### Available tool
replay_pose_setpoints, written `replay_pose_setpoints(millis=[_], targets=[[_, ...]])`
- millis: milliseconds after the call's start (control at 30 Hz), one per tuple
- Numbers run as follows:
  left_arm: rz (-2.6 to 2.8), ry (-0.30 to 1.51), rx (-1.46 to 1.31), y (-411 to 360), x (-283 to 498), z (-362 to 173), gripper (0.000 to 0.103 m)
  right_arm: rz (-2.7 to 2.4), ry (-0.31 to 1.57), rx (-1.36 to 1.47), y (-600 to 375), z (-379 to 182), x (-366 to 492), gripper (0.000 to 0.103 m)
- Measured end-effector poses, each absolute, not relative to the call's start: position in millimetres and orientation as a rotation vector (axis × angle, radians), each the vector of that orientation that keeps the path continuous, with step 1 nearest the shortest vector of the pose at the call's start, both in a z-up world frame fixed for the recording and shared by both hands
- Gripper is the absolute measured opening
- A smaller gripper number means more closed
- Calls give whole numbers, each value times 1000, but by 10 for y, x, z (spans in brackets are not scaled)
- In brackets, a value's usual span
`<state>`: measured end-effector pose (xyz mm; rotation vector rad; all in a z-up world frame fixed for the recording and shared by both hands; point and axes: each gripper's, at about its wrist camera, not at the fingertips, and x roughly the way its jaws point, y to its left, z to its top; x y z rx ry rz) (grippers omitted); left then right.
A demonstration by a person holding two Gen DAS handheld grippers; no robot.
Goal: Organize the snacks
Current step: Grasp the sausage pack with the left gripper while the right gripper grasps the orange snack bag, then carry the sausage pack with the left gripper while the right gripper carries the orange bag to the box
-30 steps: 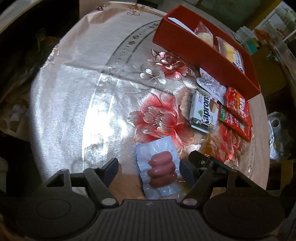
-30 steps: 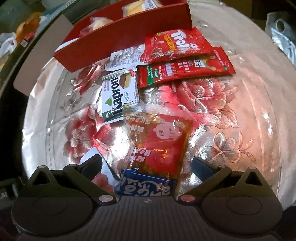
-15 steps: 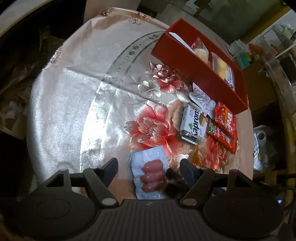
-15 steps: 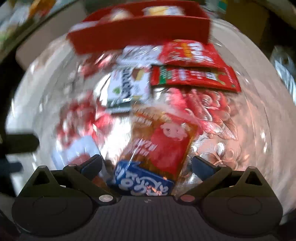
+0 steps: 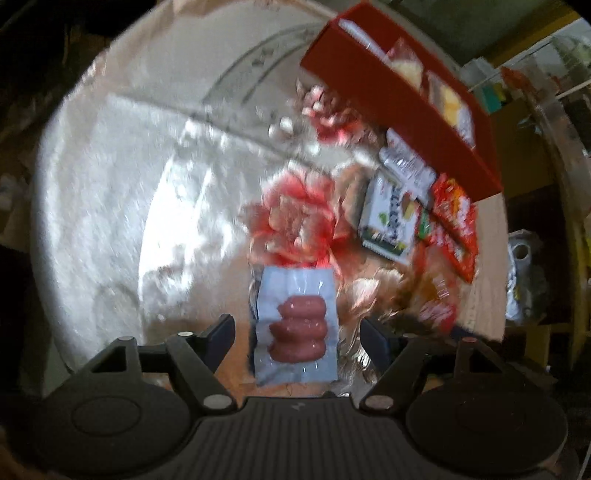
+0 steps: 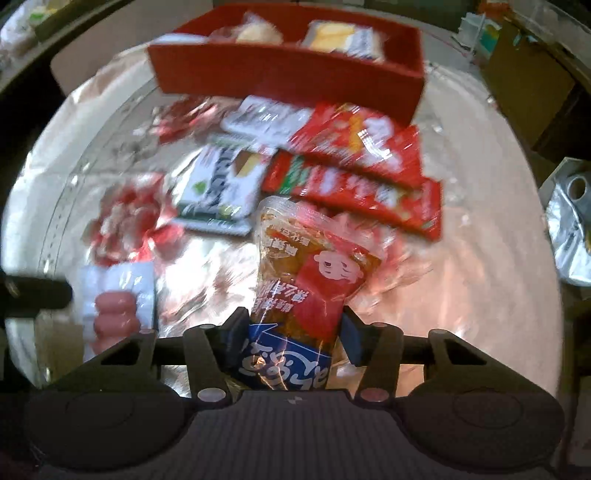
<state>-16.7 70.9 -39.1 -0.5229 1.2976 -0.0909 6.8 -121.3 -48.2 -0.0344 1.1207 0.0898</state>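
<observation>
So far two wrapped cakes (image 6: 325, 35) sit in the red cardboard tray (image 6: 280, 74) at the table's far edge. Right gripper (image 6: 291, 332), jaws just closing, pinches the orange sauce-snack pouch (image 6: 310, 280); left gripper (image 5: 297, 334) straddles, untouching, the clear vacuum-packed sausage pack (image 5: 297, 325); four packets remain.

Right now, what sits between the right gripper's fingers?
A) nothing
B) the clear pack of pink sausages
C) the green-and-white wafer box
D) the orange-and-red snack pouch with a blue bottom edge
D: in the right wrist view the right gripper has just closed its jaws on the orange-and-red snack pouch; the sausage pack lies apart on the tablecloth.
</observation>
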Motion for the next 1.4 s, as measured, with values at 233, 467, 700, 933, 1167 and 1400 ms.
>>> replay_pose_setpoints(millis=[233,467,700,933,1167,1400], targets=[[-4,1306,-417,364,-82,-580,67,147,1017,26,-1494,-136,184,60],[56,1244,-221,7,-89,-638,73,240,980,118,-1598,-14,154,60],[16,1240,-253,76,-167,-563,59,248,941,171,-1702,114,92,60],[-17,1126,-222,46,-181,-315,59,231,921,180,-1714,153,97,60],[-22,1037,-177,7,-116,-146,59,215,911,178,-1723,160,128,60],[-31,986,-147,-57,-70,-55,59,215,899,167,-1687,184,153,60]])
